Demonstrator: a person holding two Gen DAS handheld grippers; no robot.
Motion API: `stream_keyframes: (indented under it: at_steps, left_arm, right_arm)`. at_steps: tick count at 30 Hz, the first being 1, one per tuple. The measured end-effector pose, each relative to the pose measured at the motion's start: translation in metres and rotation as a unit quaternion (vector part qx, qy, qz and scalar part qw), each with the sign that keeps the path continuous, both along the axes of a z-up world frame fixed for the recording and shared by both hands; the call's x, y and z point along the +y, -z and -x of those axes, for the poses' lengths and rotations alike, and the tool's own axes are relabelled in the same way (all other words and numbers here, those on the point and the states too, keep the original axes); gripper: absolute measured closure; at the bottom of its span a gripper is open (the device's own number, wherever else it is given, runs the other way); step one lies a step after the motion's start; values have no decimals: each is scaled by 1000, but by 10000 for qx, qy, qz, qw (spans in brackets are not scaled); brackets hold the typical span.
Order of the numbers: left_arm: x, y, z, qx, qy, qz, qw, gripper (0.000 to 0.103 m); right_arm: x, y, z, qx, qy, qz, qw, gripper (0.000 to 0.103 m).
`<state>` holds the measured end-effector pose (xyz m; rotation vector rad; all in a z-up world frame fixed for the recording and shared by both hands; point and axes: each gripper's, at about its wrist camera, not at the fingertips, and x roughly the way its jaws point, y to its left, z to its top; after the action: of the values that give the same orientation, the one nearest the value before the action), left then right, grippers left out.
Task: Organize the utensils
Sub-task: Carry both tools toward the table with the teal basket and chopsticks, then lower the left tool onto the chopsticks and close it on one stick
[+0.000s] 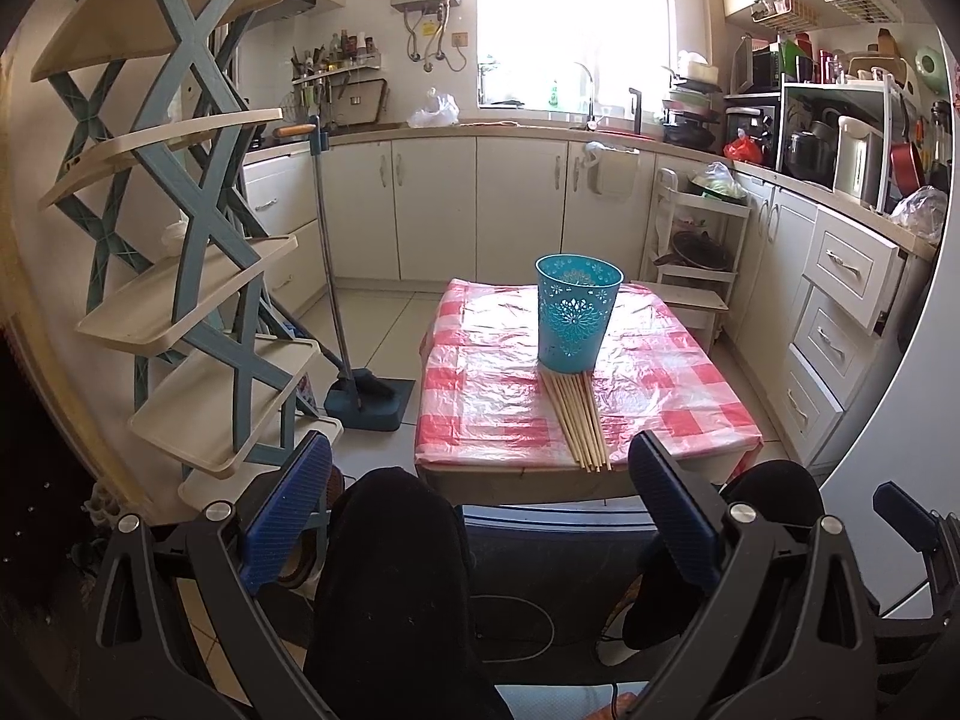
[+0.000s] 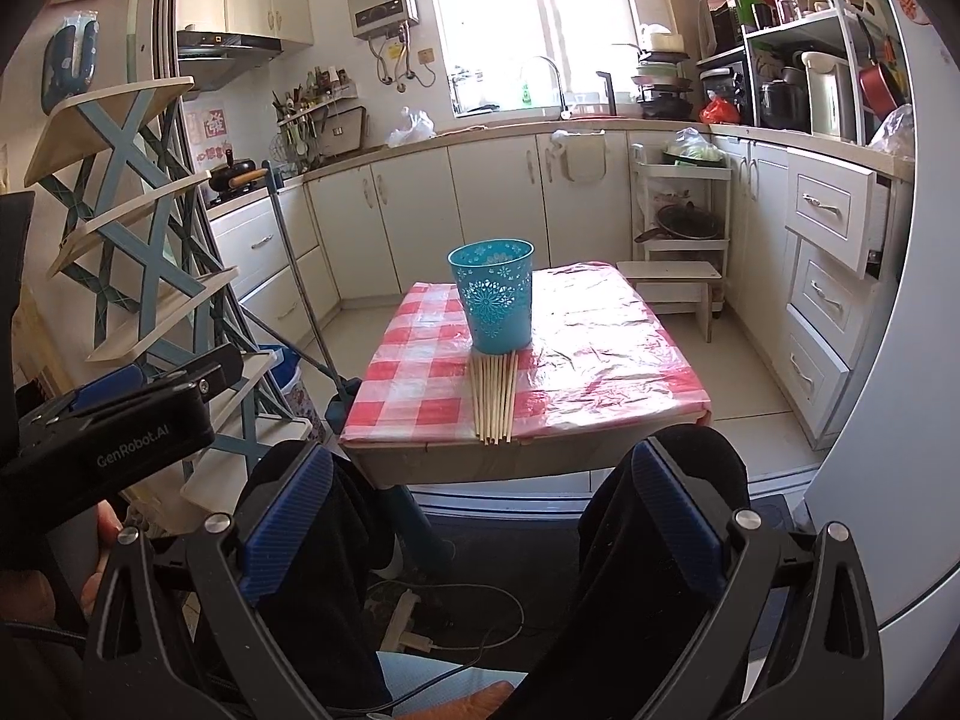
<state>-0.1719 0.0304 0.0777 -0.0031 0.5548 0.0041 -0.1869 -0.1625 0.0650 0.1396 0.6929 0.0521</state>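
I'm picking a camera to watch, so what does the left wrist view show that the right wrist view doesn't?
Only the left wrist view shows the blue dustpan on the floor beside the table. Only the right wrist view shows the pan on the stove and the left gripper's body. Both show the blue cup on the checked tablecloth, the chopsticks in front of it, and open, empty grippers.

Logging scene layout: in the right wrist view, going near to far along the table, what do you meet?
Bundle of light wooden chopsticks lying flat at the near edge → upright turquoise perforated plastic cup → bare far stretch of red-and-white checked tablecloth.
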Motion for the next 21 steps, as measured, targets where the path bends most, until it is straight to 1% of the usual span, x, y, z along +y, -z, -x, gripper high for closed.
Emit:
stream_keyframes:
  at_steps: [7,12,17,21]
  left_arm:
    - [0,0,0,10,-2,7,10000,8]
    - [-1,4,-8,100,-14,-6,9999,8]
    - [-4,13,-32,326,-54,-39,9994,8]
    - [-8,24,-62,508,-65,-76,9987,8]
  right_arm:
    - [3,2,0,5,-33,12,10000,7]
    - [3,3,-6,28,-98,27,9999,7]
    - [4,14,-28,172,-209,-7,9996,7]
    - [1,28,-57,302,-277,-20,9992,7]
